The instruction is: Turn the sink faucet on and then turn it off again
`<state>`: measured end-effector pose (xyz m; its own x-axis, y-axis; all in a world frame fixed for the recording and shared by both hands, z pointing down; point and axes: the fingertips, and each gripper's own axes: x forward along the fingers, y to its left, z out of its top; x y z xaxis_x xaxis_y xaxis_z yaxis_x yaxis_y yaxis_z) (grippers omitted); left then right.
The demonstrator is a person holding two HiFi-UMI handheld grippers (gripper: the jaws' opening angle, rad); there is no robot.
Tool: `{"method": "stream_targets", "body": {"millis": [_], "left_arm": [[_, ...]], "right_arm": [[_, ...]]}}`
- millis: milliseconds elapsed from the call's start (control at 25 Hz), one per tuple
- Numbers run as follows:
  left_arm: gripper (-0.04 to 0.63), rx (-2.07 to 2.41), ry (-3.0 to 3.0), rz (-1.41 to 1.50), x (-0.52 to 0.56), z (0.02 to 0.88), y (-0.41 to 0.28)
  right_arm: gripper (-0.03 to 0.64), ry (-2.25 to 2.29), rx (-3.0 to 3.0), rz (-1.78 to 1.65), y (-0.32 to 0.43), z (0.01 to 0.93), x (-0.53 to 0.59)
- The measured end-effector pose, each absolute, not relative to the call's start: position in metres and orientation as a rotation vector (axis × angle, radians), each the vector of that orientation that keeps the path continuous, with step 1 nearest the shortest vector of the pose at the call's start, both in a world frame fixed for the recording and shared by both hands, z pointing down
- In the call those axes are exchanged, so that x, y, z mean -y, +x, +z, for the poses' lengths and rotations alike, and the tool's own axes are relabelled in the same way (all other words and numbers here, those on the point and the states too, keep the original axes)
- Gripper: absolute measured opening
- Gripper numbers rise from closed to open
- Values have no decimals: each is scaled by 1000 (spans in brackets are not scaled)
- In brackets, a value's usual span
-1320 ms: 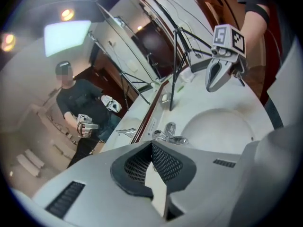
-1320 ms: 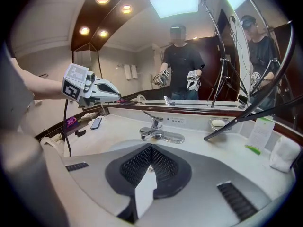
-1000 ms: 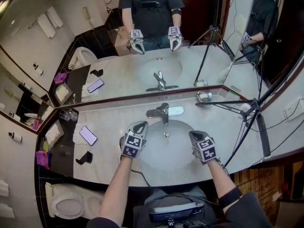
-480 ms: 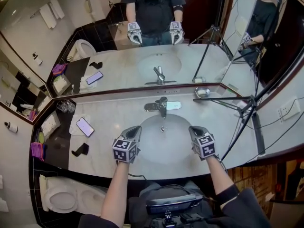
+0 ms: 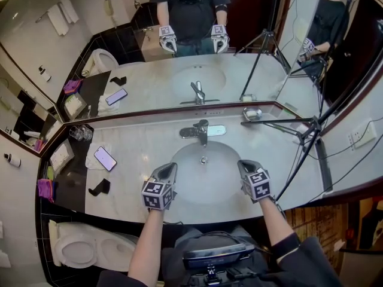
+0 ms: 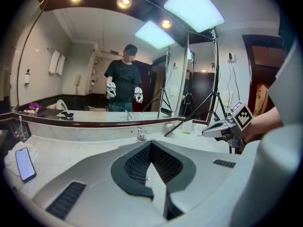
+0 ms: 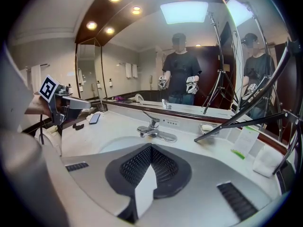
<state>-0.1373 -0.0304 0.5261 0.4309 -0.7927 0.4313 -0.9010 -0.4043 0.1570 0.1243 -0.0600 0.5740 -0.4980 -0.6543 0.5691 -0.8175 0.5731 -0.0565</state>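
Faucet [image 5: 200,130] – head view: it is sitting at the centre of the frame, on the far rim of the sink [image 5: 203,181] and just below the mirror, its lever lying over the spout. No stream is showing.

The left gripper [image 5: 170,168] is hovering at the lower-left edge of the basin and the right gripper [image 5: 244,164] at the lower-right edge. Both are well short of the faucet and touching nothing. A phone [image 5: 106,158] is lying on the counter at mid-left.

Left gripper view: the jaws are pressing together with nothing between them. The faucet [image 6: 141,135] is peeking just above their tips, small and far off. The right gripper [image 6: 221,128] is showing at mid-right.

Right gripper view: these jaws are also meeting, empty. The faucet [image 7: 154,127] is standing just above centre, across the basin. The left gripper [image 7: 80,103] is showing at mid-left, and a soap dish [image 7: 207,128] is resting to the right of the faucet.

Judgement: the grippers are looking parked at the near rim, with no hand on the lever, and whether the water has run yet is not showing. If the turn-on is what is pending, one gripper is needing to reach across the basin, slip its closed tips under the lever and lift it.
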Motion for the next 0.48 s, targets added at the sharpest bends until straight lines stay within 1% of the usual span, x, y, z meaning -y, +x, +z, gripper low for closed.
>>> {"method": "stream_targets", "body": {"millis": [480], "left_arm": [[2,1433,2327,462,32,535,-129]], "right_arm": [[25,1172,2289,398,122,574,62]]}}
